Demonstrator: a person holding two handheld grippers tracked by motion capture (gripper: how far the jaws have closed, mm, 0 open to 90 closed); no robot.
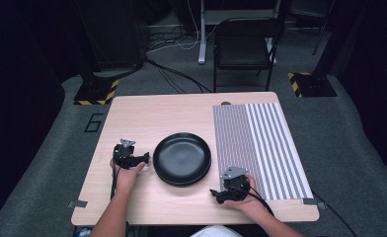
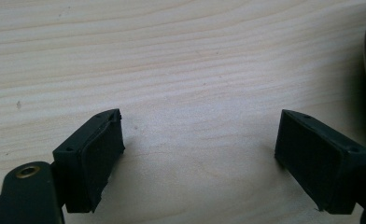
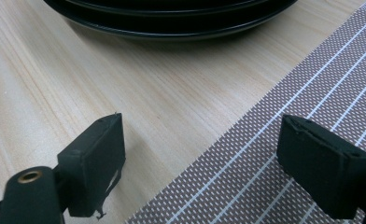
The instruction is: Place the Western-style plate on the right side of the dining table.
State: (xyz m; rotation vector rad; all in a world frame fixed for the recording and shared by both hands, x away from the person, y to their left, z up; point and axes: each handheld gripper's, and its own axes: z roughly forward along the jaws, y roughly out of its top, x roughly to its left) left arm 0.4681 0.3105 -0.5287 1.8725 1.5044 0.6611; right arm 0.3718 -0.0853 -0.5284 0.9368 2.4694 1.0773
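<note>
Two grippers rest low on a wooden table (image 1: 142, 113), which we see whole in the high view, with a striped mat (image 1: 260, 143) covering its right part. At the centre sit stacked black plates (image 1: 182, 158); the stacking is plain in the right gripper view, where two rims (image 3: 172, 18) lie one above the other. We find the left gripper (image 1: 144, 158) just beside the plates' left edge, its jaws wide apart over bare wood in its own view. The right gripper (image 1: 215, 194) lies near the plates' lower right, jaws wide, one over wood and one over the mat's edge.
</note>
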